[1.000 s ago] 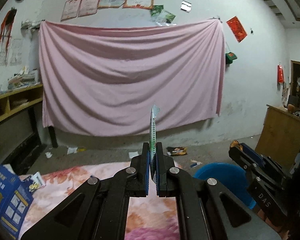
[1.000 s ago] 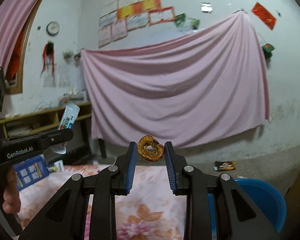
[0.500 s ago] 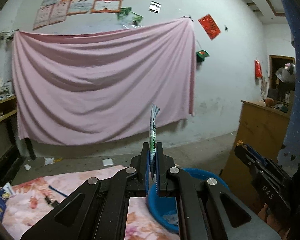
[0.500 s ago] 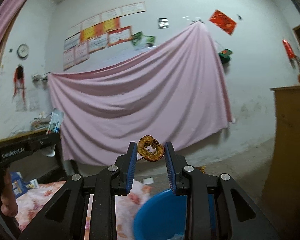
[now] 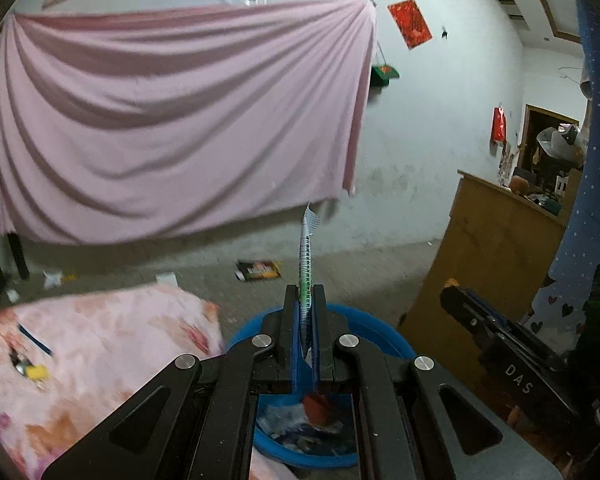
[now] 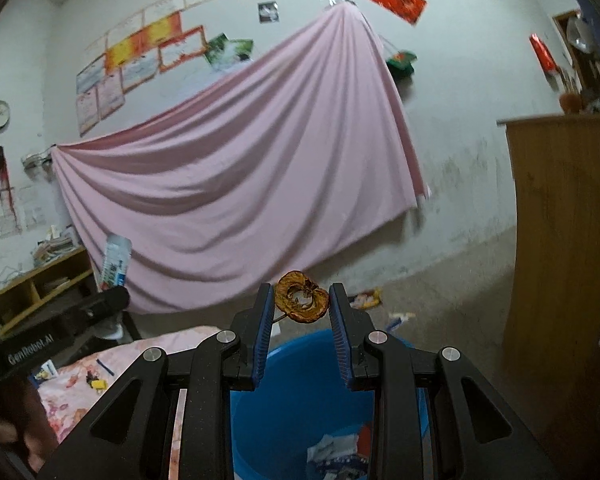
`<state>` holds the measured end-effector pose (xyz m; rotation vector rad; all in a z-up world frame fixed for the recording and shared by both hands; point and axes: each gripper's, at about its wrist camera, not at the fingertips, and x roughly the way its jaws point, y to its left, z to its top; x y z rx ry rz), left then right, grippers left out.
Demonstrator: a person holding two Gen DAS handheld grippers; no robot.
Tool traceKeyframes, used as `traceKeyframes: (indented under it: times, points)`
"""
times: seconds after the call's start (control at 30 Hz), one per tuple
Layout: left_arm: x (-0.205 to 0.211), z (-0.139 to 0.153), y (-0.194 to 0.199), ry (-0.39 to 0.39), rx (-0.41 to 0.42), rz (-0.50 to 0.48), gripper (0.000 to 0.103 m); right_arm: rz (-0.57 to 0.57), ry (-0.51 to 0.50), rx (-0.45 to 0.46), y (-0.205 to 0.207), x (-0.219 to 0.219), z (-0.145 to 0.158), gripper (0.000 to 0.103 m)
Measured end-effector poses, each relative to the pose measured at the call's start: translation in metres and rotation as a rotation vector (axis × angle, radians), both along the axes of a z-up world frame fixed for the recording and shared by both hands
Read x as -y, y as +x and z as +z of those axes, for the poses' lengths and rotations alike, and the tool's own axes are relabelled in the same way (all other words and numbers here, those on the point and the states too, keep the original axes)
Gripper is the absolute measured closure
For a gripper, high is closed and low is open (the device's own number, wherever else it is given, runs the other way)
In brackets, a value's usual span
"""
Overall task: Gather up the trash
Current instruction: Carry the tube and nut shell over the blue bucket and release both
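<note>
Blue plastic basin (image 6: pixel 300 412), partly filled with scraps, directly below both grippers. Left gripper (image 5: pixel 306 312) fingers pressed together on a flat printed wrapper (image 5: pixel 307 256), upright. Right gripper (image 6: pixel 302 312) fingers pinching a dried brown fruit ring (image 6: pixel 301 303).

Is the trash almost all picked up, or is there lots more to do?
Some is done: wrappers already lie in the blue bin. In hand: the left gripper is shut on a flat wrapper, the right gripper on a dried peel ring, both above the bin, not yet dropped. Left: scraps on the floral cloth and a packet on the floor.
</note>
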<state>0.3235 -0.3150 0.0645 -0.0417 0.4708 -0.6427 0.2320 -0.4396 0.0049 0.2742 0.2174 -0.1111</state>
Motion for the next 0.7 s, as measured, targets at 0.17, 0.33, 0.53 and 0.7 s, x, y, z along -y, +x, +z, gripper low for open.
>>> traceKeyframes:
  times: [0.17, 0.33, 0.53, 0.7]
  points:
    - [0.016, -0.022, 0.019, 0.047, -0.126, -0.042, 0.100, -0.001, 0.026, -0.091, 0.010, 0.010, -0.013, 0.077]
    - [0.020, -0.041, 0.025, 0.083, -0.206, -0.065, 0.100, 0.019, 0.072, -0.192, 0.021, 0.015, -0.029, 0.077]
    - [0.024, -0.049, 0.029, 0.122, -0.255, -0.092, 0.100, 0.026, 0.102, -0.284, 0.030, 0.017, -0.044, 0.077]
    - [0.024, -0.055, 0.033, 0.136, -0.289, -0.080, 0.099, 0.025, 0.128, -0.324, 0.032, 0.019, -0.049, 0.077]
